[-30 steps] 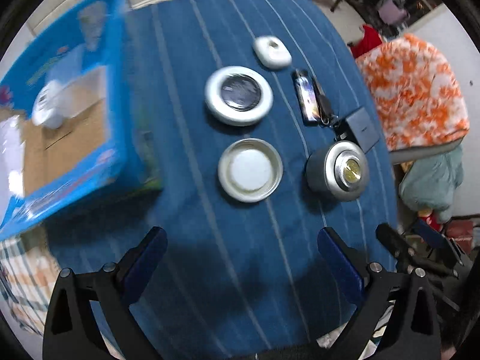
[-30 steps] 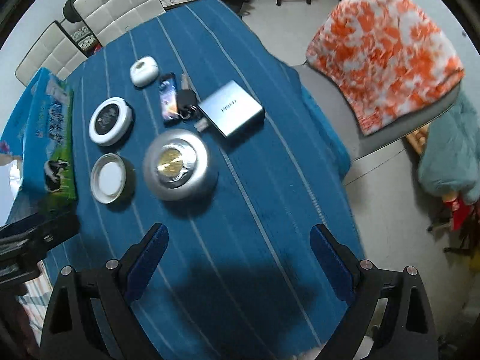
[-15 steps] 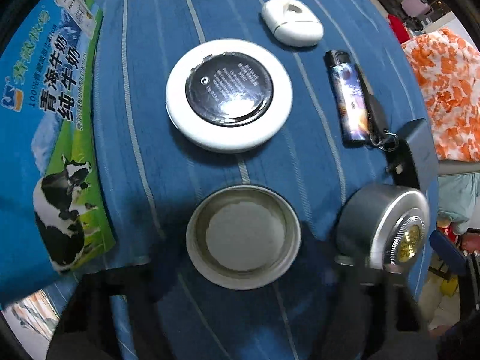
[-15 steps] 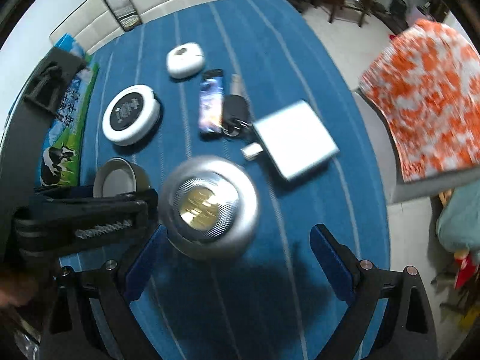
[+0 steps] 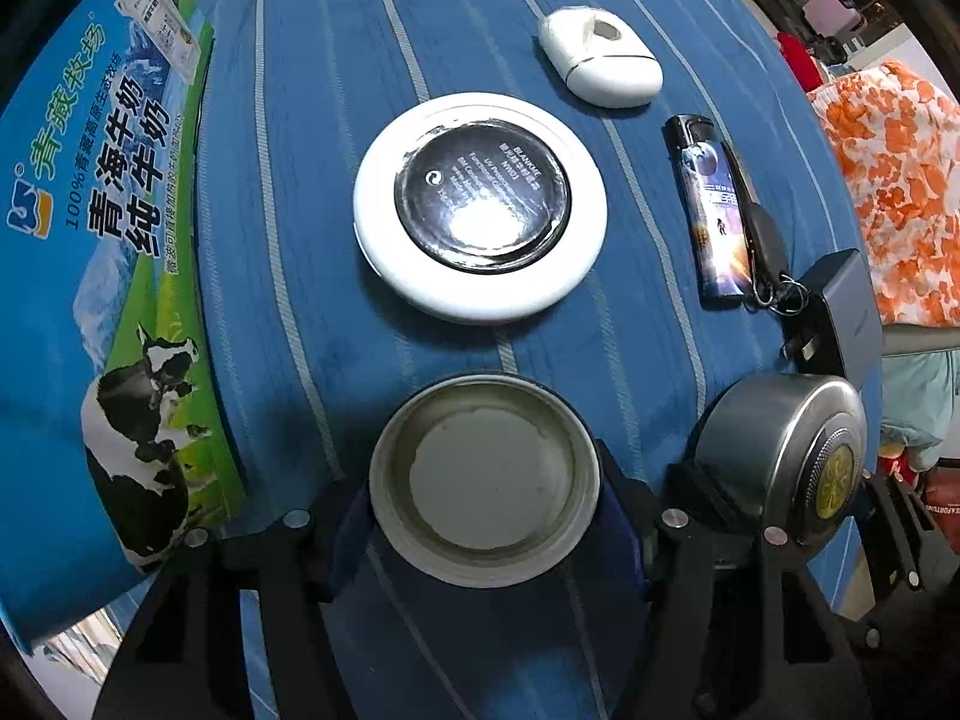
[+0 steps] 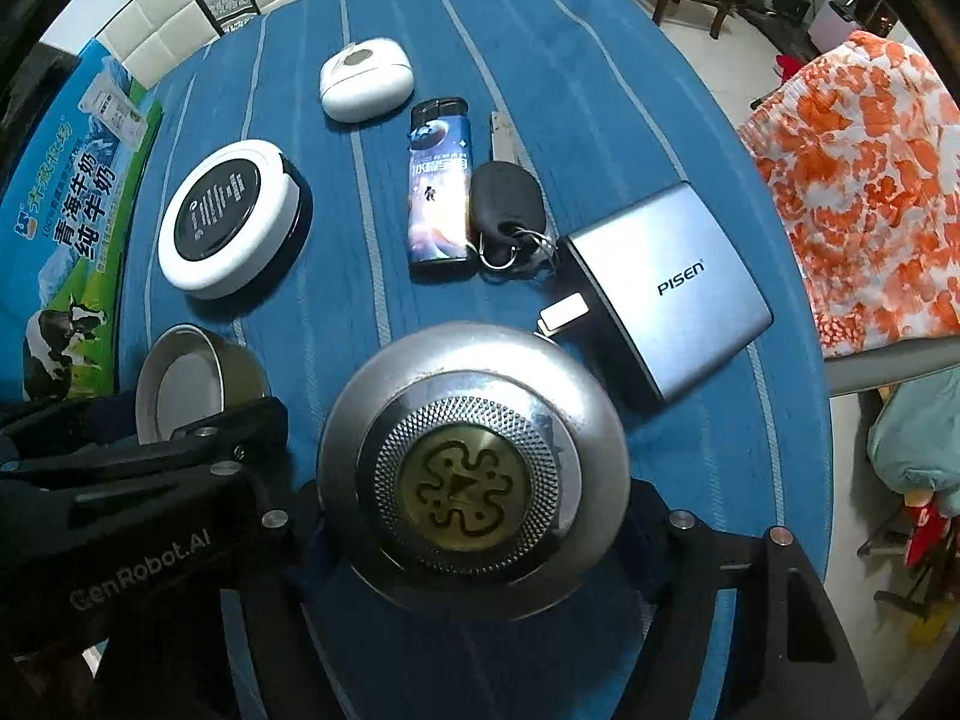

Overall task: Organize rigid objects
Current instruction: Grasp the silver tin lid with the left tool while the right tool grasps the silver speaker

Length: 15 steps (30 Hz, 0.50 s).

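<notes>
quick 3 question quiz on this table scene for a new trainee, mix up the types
1. True or false: the lighter lies between the car key and the white round case.
2. What brand is printed on the grey charger?
3. The left tool brackets which item? A) metal lid B) white pebble case C) milk carton

Key: 1 true; 2 PISEN; 3 A

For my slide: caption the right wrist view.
Right gripper straddles the domed metal lid on a blue striped tablecloth, lighter and keys beyond.
</notes>
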### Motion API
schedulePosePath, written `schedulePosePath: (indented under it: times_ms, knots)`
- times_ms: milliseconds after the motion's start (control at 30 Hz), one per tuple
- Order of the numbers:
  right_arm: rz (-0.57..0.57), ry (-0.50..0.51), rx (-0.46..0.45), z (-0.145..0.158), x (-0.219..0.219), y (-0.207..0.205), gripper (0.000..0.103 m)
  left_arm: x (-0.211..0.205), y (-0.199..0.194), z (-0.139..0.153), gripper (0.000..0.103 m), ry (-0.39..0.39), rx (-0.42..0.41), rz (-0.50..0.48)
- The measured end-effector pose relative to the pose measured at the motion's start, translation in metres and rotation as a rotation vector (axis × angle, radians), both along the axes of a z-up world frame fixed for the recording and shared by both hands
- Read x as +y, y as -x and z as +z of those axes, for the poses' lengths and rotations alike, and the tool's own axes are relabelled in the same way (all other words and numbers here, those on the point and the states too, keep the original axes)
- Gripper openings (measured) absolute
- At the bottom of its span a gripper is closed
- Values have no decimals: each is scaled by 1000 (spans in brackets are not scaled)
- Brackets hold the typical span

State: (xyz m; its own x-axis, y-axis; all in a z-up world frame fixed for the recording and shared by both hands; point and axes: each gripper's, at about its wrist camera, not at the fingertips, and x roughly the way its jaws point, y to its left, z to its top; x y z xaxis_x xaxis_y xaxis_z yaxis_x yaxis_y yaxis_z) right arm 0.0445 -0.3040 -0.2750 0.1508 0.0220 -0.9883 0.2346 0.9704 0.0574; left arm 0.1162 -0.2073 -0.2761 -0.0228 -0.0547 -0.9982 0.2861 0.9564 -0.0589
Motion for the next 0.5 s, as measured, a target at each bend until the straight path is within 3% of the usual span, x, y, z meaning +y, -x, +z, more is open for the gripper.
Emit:
schedulePosePath:
  times_ms: [200,500]
  knots:
    - [-16,39,10,4,-11,12,74,1,2,5,62,-1,-7,-16]
    - [-42,72,-15,18,-25,47,73,4,31,43,62,33,-79,-64]
